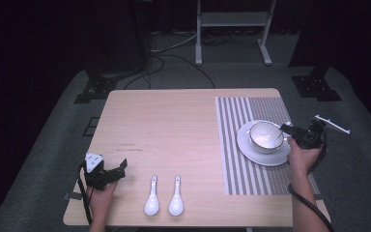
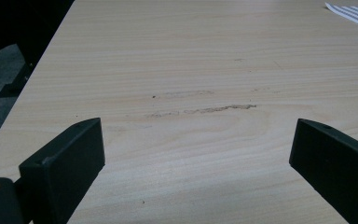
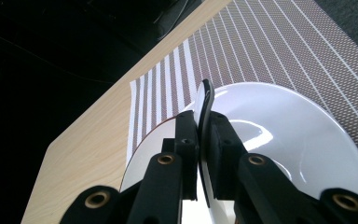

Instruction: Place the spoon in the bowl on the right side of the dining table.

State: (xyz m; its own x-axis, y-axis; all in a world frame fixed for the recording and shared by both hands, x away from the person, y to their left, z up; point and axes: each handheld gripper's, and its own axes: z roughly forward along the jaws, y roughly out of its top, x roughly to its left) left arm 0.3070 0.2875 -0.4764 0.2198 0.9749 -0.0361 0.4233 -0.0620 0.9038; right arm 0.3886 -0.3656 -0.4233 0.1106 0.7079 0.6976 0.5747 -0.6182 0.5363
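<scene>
Your right gripper [image 1: 287, 128] fingers clamped on bowl [image 1: 266, 137] rim; bowl sits on saucer [image 1: 251, 147] atop striped placemat [image 1: 241, 166]. Two spoons [image 1: 164, 197] lie untouched on counter [image 1: 174, 125]. Left gripper [image 1: 121, 166] fingers wide apart, idle. Bowl seemingly placed; spoons remain.

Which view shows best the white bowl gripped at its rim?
High view: the whole white bowl sits on the white plate, right gripper at its rim. Right gripper view gives just the rim edge-on between shut jaws. Left gripper view faces bare wooden table.
</scene>
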